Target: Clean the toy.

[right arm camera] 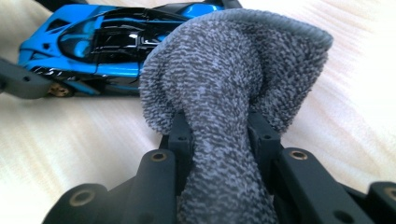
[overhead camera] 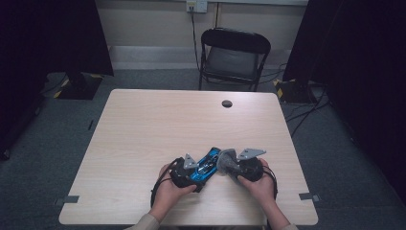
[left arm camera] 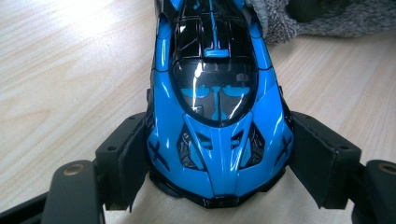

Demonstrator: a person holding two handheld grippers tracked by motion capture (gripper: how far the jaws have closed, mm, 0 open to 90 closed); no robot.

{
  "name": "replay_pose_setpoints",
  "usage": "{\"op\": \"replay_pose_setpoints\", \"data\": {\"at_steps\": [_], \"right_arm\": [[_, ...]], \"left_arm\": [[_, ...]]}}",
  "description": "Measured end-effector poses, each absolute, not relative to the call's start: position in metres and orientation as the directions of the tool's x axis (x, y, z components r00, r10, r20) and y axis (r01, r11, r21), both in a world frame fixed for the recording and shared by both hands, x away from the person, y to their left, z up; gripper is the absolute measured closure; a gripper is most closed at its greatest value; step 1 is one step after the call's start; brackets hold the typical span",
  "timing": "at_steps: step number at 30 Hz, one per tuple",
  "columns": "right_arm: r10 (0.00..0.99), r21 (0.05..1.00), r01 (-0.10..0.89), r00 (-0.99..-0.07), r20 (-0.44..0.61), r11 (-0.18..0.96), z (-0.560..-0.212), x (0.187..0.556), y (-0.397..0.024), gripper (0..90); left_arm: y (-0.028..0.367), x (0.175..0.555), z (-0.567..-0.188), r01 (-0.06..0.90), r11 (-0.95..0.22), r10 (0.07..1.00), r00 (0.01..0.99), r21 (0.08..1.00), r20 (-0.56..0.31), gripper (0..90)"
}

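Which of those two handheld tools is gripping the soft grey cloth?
The right tool: its jaws pinch the bunched grey cloth. The left tool instead clamps the nose of the blue toy car.

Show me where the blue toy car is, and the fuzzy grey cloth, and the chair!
blue toy car (left arm camera: 217, 140): left gripper view, on its blue nose between the tongs.
grey cloth (right arm camera: 224, 84): right gripper view, on the bunched part above the tongs.
chair (overhead camera: 233, 61): high view, on its dark seat beyond the table.
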State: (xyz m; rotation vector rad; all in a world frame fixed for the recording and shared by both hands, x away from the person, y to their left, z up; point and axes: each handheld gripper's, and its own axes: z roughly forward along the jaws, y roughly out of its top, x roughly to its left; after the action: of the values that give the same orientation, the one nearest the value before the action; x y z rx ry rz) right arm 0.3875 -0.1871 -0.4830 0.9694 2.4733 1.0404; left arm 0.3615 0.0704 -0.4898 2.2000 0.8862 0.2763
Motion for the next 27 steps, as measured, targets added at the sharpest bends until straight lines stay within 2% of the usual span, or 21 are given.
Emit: {"op": "replay_pose_setpoints", "data": {"at_steps": [7,16,27], "right_arm": [[0.695,0.715,0.475,-0.719,-0.02,0.513,-0.484,0.393,-0.184,68.5],[0.708,0.713,0.48,-0.705,-0.034,0.512,-0.484,0.4,-0.181,68.5],[0.735,0.699,0.511,-0.677,-0.031,0.5,-0.482,0.418,-0.173,68.4]], "left_arm": [[0.065,0.36,-0.487,0.552,-0.473,0.694,0.713,0.687,-0.095,24.9],[0.063,0.357,-0.486,0.534,-0.51,0.657,0.748,0.674,-0.096,23.0],[0.055,0.354,-0.487,0.515,-0.536,0.614,0.782,0.669,-0.109,25.7]]}}
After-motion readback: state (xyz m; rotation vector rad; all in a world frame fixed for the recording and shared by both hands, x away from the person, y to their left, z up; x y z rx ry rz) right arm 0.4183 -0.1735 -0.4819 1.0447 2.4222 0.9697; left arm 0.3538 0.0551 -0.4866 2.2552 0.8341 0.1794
